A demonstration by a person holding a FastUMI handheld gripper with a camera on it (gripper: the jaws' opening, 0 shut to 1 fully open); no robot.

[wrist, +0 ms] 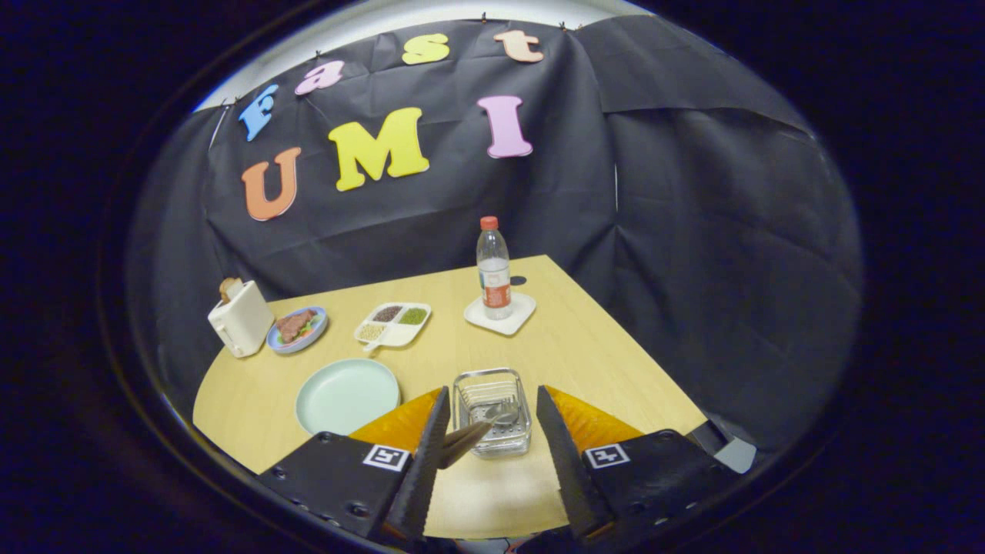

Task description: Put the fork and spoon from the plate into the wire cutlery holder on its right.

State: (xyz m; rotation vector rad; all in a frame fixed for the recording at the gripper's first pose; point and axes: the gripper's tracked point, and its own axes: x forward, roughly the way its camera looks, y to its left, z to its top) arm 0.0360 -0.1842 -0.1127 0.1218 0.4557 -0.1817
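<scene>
The wire cutlery holder (492,412) stands on the wooden table (585,346), just ahead of my gripper (492,394) and between its two fingers. A spoon (504,416) and a fork (483,410) lie in the holder. Their dark handles (462,445) lean out over its near rim toward my left finger (431,438); I cannot tell whether they touch it. The fingers stand wide apart and press on nothing, so the gripper is open. Left of the holder is the pale green plate (346,396), with nothing on it.
Beyond the plate sit a divided white dish of grains (392,323), a blue plate of food (297,328) and a cream toaster (240,317). A water bottle (493,269) stands on a white coaster (500,314) behind the holder. The table edge runs close on the right.
</scene>
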